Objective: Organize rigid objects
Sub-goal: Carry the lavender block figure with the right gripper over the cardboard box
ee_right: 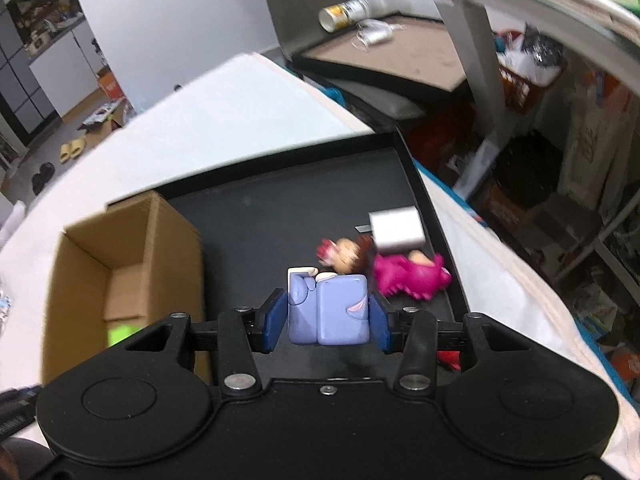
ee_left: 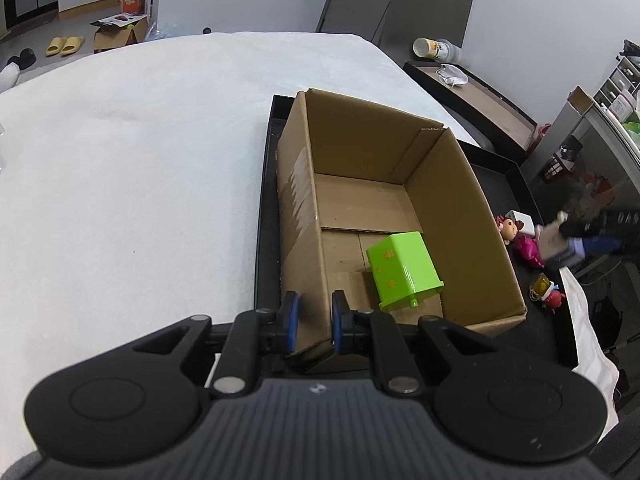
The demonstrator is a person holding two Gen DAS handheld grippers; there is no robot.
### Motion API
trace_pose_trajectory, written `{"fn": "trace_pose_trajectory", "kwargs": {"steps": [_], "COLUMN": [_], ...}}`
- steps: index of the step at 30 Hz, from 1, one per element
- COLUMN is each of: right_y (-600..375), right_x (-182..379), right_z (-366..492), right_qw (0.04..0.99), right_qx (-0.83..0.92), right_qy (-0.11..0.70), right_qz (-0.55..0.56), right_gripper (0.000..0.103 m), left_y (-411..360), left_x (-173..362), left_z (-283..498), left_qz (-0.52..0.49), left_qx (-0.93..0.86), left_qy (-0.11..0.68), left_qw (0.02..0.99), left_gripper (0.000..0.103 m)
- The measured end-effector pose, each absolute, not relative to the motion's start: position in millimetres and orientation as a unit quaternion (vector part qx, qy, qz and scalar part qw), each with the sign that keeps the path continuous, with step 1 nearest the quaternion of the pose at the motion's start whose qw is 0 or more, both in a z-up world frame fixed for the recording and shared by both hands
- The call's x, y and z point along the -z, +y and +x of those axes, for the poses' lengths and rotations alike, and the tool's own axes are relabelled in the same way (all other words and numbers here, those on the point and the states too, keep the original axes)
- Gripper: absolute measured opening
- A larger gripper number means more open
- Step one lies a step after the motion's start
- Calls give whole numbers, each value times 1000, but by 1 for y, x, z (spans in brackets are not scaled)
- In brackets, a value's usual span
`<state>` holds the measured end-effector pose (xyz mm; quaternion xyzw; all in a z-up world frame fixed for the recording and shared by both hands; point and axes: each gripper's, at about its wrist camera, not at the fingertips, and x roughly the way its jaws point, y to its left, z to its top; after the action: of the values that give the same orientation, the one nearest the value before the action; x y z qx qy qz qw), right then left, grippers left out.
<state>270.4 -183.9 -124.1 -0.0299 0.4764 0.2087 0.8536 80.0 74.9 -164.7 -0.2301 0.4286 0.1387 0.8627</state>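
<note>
An open cardboard box (ee_left: 452, 216) stands on a black tray (ee_left: 520, 208). A green plastic toy (ee_left: 404, 270) lies inside it. My left gripper (ee_left: 314, 322) straddles the box's near left wall, with its jaws slightly apart. My right gripper (ee_right: 328, 314) is shut on a lilac block figure (ee_right: 330, 308) and holds it above the tray (ee_right: 260, 208), right of the box (ee_right: 100, 264). It shows blurred in the left wrist view (ee_left: 560, 246). A doll in pink (ee_right: 396, 270) and a white block (ee_right: 396, 228) lie on the tray beyond it.
A small red and yellow toy (ee_left: 546, 292) lies on the tray's near right. The tray sits on a white cloth-covered table (ee_left: 140, 152). A side desk (ee_right: 400, 52) with a tipped cup and cluttered shelves (ee_right: 560, 120) stand to the right.
</note>
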Motion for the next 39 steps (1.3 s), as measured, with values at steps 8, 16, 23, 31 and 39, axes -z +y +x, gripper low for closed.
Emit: {"fn": "trace_pose_trajectory", "kwargs": {"steps": [8,16,23,31,39], "right_y": [-154,-121,-98,-69,-45], "right_x": [90,81,83,85,96], "right_z": [263,253,244,228,219], "right_qw": [861,858,852,842,830], "right_qx": [-237,-258,-270,-287,-299], "right_qy": [449,442,445,452,467], "right_qz": [-35,-47,-55,-66,-65], "right_gripper": [43,43,43,43,43], "left_y": [80,84,88,90,92], "left_x": [166,166,167,167,167], "left_z": [78,75,73,72,72], "left_qz": [-240,-247,-252,-255,-255], "left_qx": [-130,-124,-120,-119,-117], "left_qy": [424,420,419,419,418], "left_qw": [863,864,864,864,864], "left_gripper": [15,15,15,15,15]}}
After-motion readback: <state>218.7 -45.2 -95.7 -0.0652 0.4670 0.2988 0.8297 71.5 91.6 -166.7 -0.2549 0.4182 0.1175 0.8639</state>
